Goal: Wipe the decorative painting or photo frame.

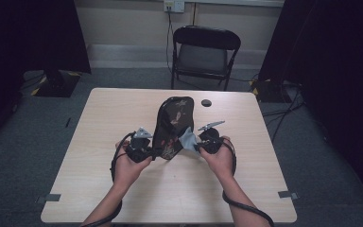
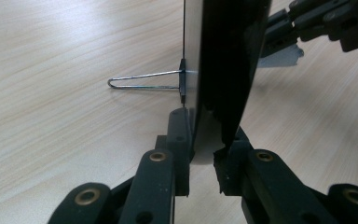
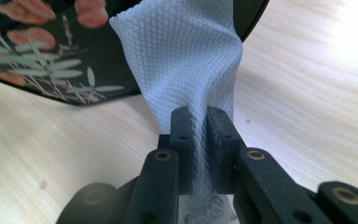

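1. Broadly, the wooden table point(image 1: 123, 113) is taking up the middle of the high view, with a black folding chair point(image 1: 203, 54) standing beyond its far edge at the upper centre and a small dark disc point(image 1: 206, 102) lying on the top just right of centre.
2. Standing on edge at the centre of the table, the dark floral-printed mirror point(image 1: 172, 125) is being steadied from both sides; in the left gripper view it is rising as a black slab point(image 2: 226, 65) through the upper middle of the frame, with its wire stand point(image 2: 142, 79) sticking out to the left.
3. At the mirror's lower left in the high view, the left gripper point(image 1: 141, 147) is pinching the bottom edge, its jaws clamped together on the rim point(image 2: 204, 154).
4. At the mirror's lower right, the right gripper point(image 1: 207, 141) is holding a pale blue cleaning cloth point(image 3: 182, 56), jaws squeezed tight on a bunched fold point(image 3: 199, 149), while the cloth is fanning up against the mirror's edge.
5. Judging the step as wiping, it would go best with the left grip staying firm and low so the mirror is not tipping, and the cloth being drawn across with light, even pressure, kept off the wire stand.
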Available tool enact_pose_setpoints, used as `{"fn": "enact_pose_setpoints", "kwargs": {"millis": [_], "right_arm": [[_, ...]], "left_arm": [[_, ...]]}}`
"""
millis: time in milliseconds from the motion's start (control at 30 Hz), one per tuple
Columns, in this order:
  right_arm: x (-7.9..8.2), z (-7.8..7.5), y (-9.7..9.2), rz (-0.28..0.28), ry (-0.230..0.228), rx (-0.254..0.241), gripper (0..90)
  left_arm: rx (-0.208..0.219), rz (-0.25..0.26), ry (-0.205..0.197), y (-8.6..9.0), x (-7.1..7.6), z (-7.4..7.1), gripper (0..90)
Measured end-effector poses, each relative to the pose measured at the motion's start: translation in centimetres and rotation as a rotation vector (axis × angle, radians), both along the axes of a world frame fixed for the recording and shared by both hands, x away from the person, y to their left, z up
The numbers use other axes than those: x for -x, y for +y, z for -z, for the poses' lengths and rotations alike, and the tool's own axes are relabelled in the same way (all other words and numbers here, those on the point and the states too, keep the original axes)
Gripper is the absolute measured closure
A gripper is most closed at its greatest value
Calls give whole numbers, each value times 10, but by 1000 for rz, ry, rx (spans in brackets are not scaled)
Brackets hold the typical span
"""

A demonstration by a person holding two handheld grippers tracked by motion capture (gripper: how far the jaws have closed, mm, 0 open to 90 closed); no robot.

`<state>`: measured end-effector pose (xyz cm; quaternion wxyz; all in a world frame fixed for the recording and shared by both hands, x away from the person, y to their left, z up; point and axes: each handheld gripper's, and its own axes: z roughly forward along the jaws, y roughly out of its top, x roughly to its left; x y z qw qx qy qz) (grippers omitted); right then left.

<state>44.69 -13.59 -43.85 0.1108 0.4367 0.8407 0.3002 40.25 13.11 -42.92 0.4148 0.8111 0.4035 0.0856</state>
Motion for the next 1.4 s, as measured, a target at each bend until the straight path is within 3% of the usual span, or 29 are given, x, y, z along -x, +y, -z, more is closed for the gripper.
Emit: {"fn": "enact_pose_setpoints", "kwargs": {"millis": [167, 433, 667, 833, 1033, 1233, 1400], "right_arm": [[2, 10, 2, -12, 25, 28, 825], [6, 24, -4, -25, 51, 35, 825], [12, 18, -14, -29, 46, 23, 825], [13, -13, -25, -13, -8, 3, 825], [12, -67, -32, 3, -98, -45, 825], [10, -122, -27, -5, -194, -56, 825], [7, -150, -19, -20, -245, -68, 826]], "left_arm": [[-1, 0, -1, 0, 0, 0, 784], [2, -4, -3, 0, 0, 0, 784], [1, -4, 1, 0, 0, 0, 784], [2, -5, 1, 0, 0, 0, 784], [-1, -9, 0, 0, 0, 0, 784], [1, -10, 1, -1, 1, 0, 784], [-2, -8, 4, 0, 0, -1, 784]]}}
